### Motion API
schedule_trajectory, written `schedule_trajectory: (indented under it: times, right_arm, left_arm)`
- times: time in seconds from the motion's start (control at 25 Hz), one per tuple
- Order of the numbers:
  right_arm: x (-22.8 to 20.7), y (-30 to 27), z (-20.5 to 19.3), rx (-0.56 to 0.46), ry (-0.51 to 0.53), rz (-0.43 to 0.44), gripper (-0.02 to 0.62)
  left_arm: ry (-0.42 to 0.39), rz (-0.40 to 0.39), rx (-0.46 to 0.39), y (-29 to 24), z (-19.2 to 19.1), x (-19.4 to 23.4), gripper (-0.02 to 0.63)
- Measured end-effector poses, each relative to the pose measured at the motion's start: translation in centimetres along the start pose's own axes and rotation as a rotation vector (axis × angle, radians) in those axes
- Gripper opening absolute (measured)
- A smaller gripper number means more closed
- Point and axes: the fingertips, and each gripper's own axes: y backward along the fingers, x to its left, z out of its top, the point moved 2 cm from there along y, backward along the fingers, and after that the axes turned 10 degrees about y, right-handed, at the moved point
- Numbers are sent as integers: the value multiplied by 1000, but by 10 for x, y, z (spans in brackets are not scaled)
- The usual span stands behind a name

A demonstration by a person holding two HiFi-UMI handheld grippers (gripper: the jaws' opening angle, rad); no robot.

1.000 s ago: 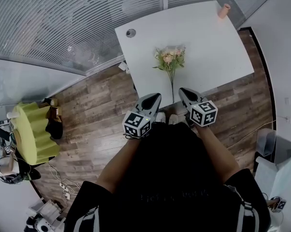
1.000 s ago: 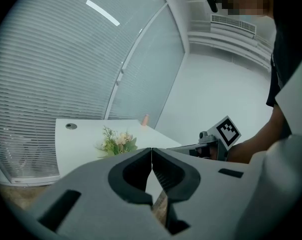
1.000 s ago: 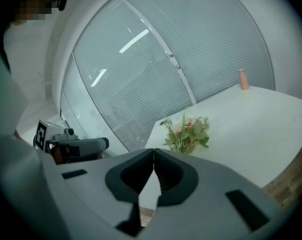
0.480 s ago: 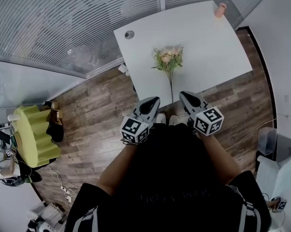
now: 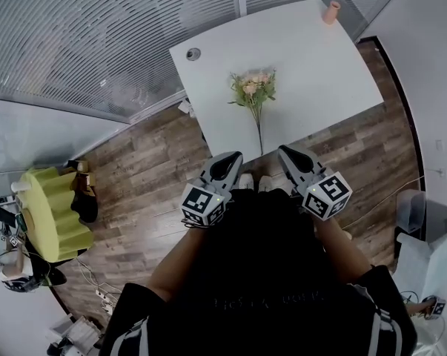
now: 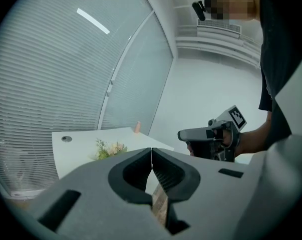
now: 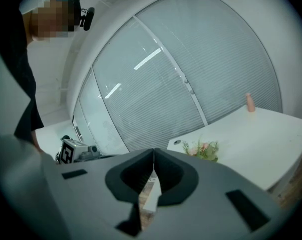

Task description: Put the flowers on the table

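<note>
Flowers on table, beyond right gripper

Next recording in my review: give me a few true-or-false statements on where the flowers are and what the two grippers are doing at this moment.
1. The pink and green flower bouquet lies on the white table. True.
2. The left gripper is clamped on the bouquet's stems. False: its jaws are together on nothing, and it is held near the person's body, short of the table.
3. The small peach-coloured vase stands at a far corner of the table, apart from the bouquet. True.
4. The right gripper has its jaws wide apart. False: its jaws are together, with nothing between them.
</note>
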Motion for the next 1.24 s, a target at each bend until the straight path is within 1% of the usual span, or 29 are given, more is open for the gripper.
schedule_trajectory:
  times: [0.16, 0.36, 0.52, 0.64, 0.8, 1.04, 1.24]
  right_arm:
    - [9, 9, 11, -32, 15, -3, 31]
    - [19, 11, 16, -44, 31, 14, 31]
    - [23, 12, 21, -51, 54, 12, 31]
    - [25, 14, 27, -80, 53, 12, 31]
    - [31, 16, 32, -109, 57, 11, 31]
    - [37, 16, 32, -102, 67, 19, 31]
    - [37, 14, 25, -81, 56, 18, 32]
  left_arm:
    - [-13, 1, -13, 4, 4, -2, 20]
    - [8, 0, -28, 7, 16, -12, 20]
    - [-6, 6, -30, 10, 17, -11, 20]
    - [-21, 2, -40, 12, 15, -11, 20]
    - [-21, 14, -36, 15, 17, -12, 20]
    - [-35, 0, -48, 15, 20, -16, 20]
    - [-36, 27, -31, 14, 24, -17, 20]
